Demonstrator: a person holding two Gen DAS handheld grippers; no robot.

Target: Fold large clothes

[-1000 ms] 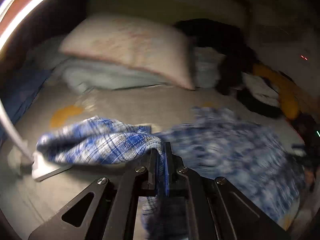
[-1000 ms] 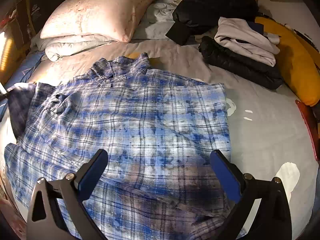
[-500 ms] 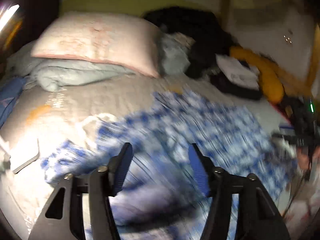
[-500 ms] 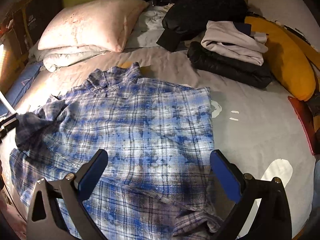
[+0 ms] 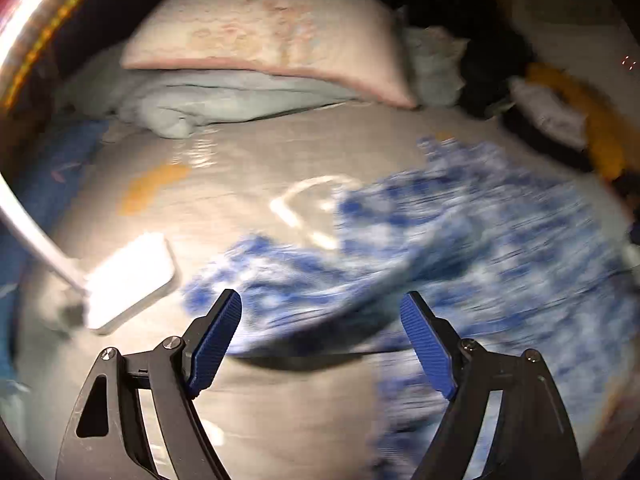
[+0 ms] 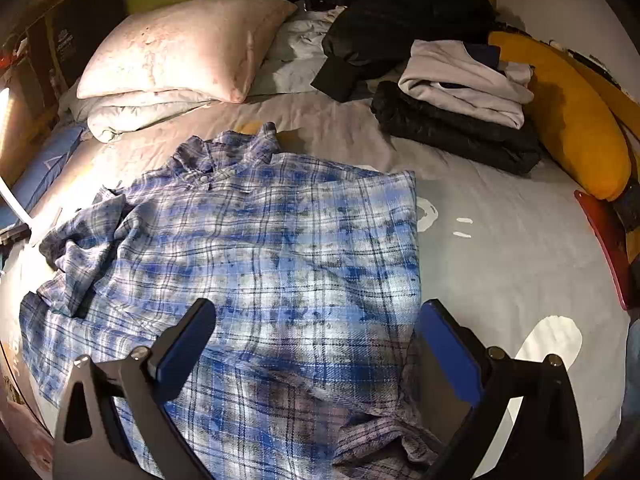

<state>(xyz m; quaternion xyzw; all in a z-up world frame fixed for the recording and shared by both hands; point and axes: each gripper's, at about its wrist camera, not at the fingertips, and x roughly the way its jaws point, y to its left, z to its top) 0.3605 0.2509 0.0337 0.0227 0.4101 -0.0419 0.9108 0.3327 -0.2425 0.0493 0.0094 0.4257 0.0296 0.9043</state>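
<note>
A blue and white plaid shirt [image 6: 272, 264] lies spread on the grey bed sheet [image 6: 500, 248], collar toward the pillows, its left sleeve bunched at the left edge. My right gripper [image 6: 316, 336] is open and empty, hovering over the shirt's lower part. In the left wrist view the shirt [image 5: 460, 240] is blurred by motion, with the sleeve lying ahead of my left gripper [image 5: 320, 320], which is open and empty above the sheet [image 5: 224, 184].
A pink pillow [image 6: 180, 48] on a folded duvet lies at the head. Black clothes [image 6: 384, 4], a folded stack of garments [image 6: 460, 108] and a yellow bolster [image 6: 572, 120] sit at the back right. A white phone-like slab [image 5: 132, 280] lies at the left.
My left gripper was shut on the shirt's sleeve, carried it inward, then opened and let it drop onto the shirt's left side. The right gripper stayed open over the shirt.
</note>
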